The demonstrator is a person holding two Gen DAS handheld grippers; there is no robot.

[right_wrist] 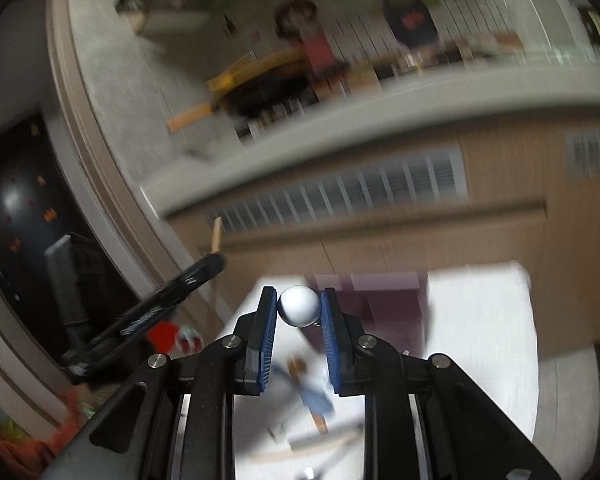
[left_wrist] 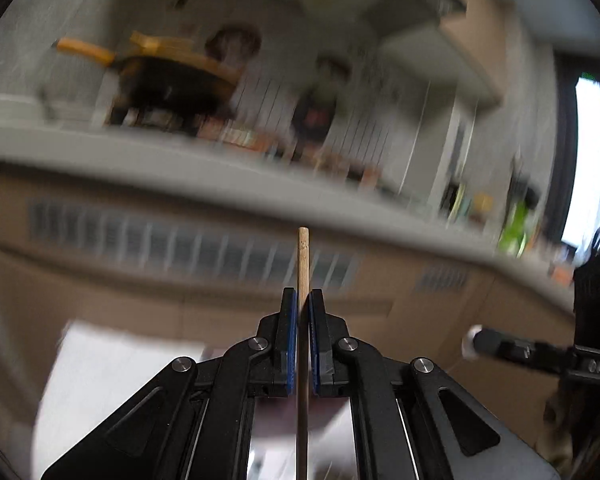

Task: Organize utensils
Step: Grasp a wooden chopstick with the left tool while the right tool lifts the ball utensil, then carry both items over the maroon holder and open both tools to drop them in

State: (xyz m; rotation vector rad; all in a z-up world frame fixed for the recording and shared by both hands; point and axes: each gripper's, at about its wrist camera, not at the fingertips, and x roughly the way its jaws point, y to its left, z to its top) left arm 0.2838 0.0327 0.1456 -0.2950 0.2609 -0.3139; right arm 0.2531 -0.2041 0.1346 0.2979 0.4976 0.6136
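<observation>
Left tool (left_wrist: 303, 304) clamps upright wooden stick (left_wrist: 303, 258) | right tool (right_wrist: 299, 306) grips white-ended utensil (right_wrist: 299, 306) between pads.

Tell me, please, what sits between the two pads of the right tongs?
A white rounded utensil end, clamped between the blue pads of the right tongs, seen in the right wrist view.

A thin, round wooden stick (left_wrist: 303, 264), pale tan with a flat-cut end, stands upright between the blue pads of the left gripper (left_wrist: 303, 304), its top poking well above the fingertips and its lower length running down between the fingers out of view. A utensil with a smooth white rounded end (right_wrist: 299, 305) sits clamped between the tips of the right gripper (right_wrist: 299, 308), the knob facing the camera and the rest hidden behind it. Below and beyond the right gripper, several more utensils (right_wrist: 314, 404) lie blurred on a white surface, one blue with a wooden handle.
</observation>
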